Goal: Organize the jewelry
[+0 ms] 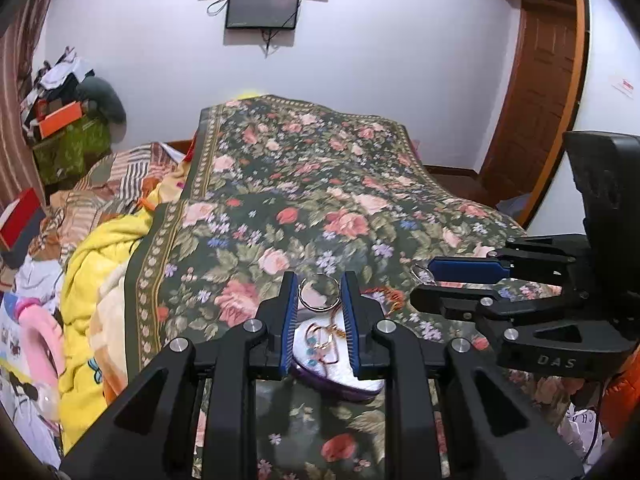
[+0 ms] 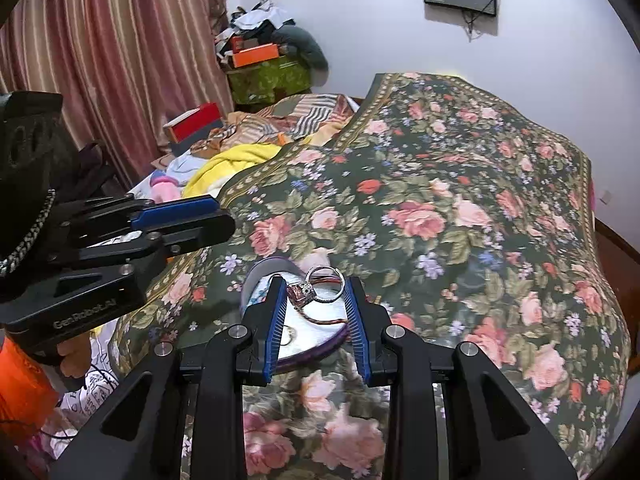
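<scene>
a plain silver ring (image 1: 319,294) and a red-stoned ring (image 2: 316,290), both pinched aloft over a heart-shaped box (image 1: 340,364).

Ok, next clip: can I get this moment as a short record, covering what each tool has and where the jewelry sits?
setting: bed under a floral blanket
left tool: shut on a plain silver ring
right tool: shut on a pink-stone ring
tray: white, heart-shaped, purple rim, lying on the blanket below both tools
in tray: gold chain and other small pieces
rings in tray: neither, both held above it
</scene>
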`<move>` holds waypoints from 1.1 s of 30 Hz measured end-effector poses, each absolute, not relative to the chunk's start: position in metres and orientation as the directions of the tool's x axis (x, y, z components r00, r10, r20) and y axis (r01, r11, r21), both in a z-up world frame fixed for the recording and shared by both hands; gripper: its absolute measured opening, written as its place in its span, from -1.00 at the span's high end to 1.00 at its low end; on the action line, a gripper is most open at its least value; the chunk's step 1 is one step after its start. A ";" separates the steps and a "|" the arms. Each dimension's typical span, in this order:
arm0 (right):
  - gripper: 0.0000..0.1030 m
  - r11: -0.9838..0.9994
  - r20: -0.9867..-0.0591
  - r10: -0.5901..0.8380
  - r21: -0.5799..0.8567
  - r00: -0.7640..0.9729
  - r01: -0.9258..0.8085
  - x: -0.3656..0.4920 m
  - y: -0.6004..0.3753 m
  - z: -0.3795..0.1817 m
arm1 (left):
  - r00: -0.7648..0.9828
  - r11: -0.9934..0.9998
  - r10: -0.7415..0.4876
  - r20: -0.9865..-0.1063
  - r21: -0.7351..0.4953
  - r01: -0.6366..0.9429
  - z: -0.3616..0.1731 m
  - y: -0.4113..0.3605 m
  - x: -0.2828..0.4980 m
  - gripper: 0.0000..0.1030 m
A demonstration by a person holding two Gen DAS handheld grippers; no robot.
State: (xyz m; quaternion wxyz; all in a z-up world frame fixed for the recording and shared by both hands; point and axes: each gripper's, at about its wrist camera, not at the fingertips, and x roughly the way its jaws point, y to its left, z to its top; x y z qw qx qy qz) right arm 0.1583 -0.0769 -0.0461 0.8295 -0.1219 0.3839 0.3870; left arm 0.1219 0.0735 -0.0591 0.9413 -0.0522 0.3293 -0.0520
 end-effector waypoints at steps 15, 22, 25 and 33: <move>0.48 0.666 -0.802 0.505 0.128 0.318 -0.734 0.176 -0.059 -0.092 | 0.694 0.982 -0.178 -0.698 -0.174 0.077 -0.112 0.074 0.141 0.60; 0.47 0.660 -0.798 0.500 0.100 0.336 -0.745 0.174 -0.060 -0.092 | 0.680 0.981 -0.186 -0.709 -0.176 0.085 -0.119 0.068 0.146 0.60; 0.47 0.657 -0.798 0.505 0.108 0.329 -0.746 0.174 -0.062 -0.090 | 0.681 0.980 -0.188 -0.708 -0.185 0.079 -0.118 0.070 0.147 0.60; 0.45 0.683 -0.768 0.515 0.101 0.380 -0.723 0.170 -0.080 -0.068 | 0.707 0.982 -0.173 -0.685 -0.176 0.070 -0.102 0.071 0.140 0.60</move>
